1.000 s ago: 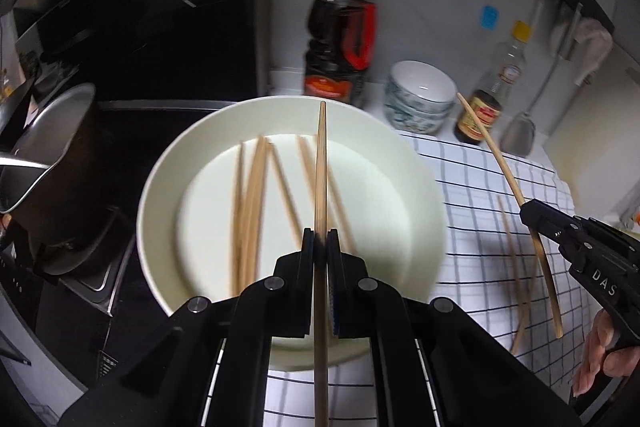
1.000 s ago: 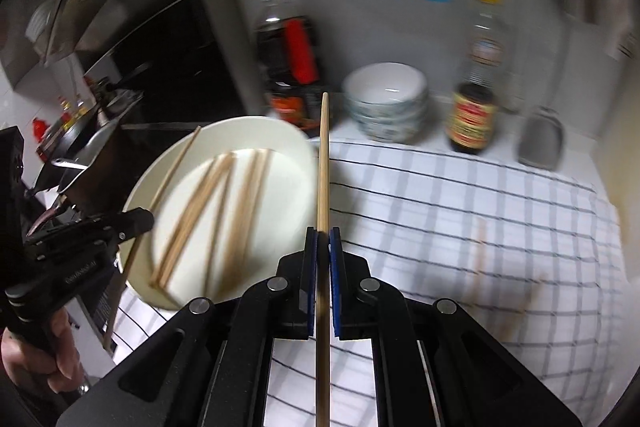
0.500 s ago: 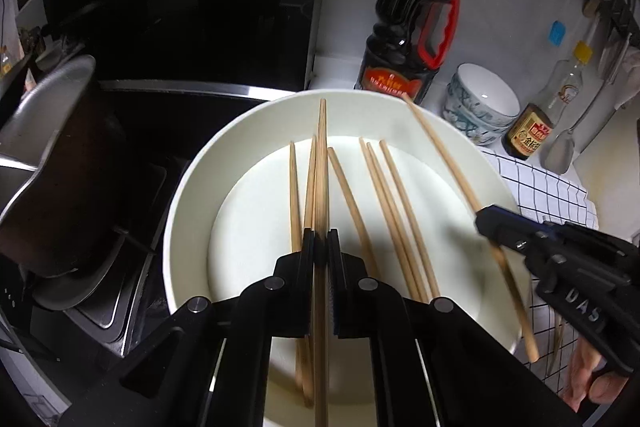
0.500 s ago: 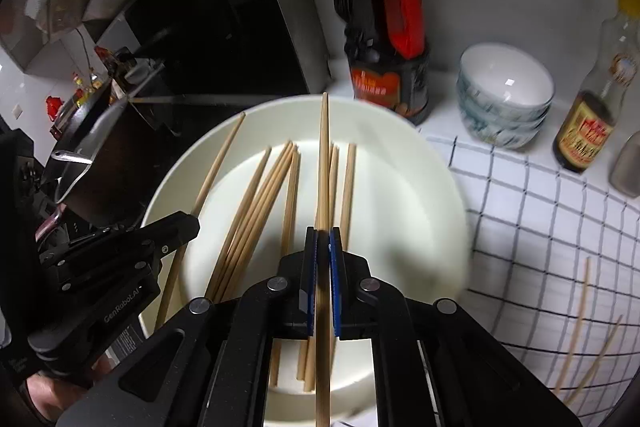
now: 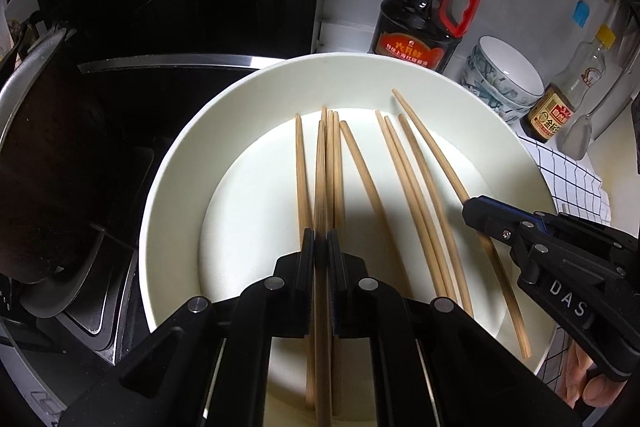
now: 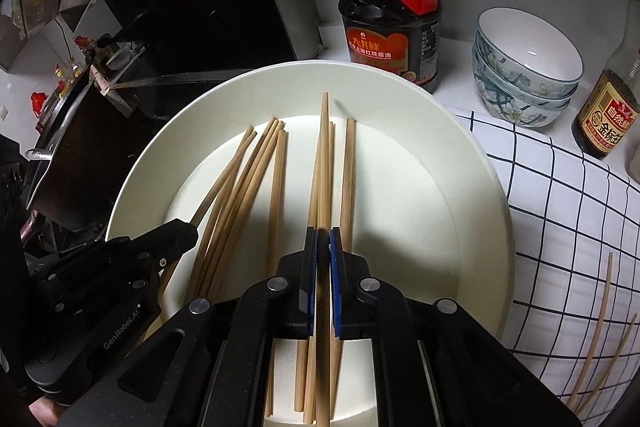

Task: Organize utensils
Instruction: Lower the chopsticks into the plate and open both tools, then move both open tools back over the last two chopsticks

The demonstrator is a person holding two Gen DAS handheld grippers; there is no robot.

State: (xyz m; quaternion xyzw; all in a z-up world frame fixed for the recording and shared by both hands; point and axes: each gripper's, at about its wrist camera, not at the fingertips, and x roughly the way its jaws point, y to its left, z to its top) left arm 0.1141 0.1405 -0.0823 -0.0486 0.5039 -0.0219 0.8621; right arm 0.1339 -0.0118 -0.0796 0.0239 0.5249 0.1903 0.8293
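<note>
A wide white plate (image 5: 180, 163) holds several wooden chopsticks lying roughly side by side. My left gripper (image 5: 320, 243) hangs low over the plate's near half, shut on one chopstick (image 5: 320, 167) that points to the far rim. My right gripper (image 6: 323, 239) is also over the plate, shut on another chopstick (image 6: 325, 147). In the left wrist view the right gripper (image 5: 474, 211) comes in from the right with its chopstick (image 5: 432, 147) slanting across the plate. The right wrist view shows the left gripper (image 6: 188, 229) at the plate's (image 6: 480, 187) left side. Two loose chopsticks (image 6: 600, 311) lie on the checked cloth.
A dark soy sauce bottle (image 5: 424, 7) with a red handle stands just behind the plate. Stacked patterned bowls (image 6: 528, 67) and a small sauce bottle (image 6: 608, 115) stand at the back right. A pan (image 5: 40, 167) sits on the black stove to the left. The checked cloth (image 6: 560, 207) covers the counter on the right.
Both grippers have moved left from the cloth side to over the plate and come down closer to it, each still holding its chopstick.
</note>
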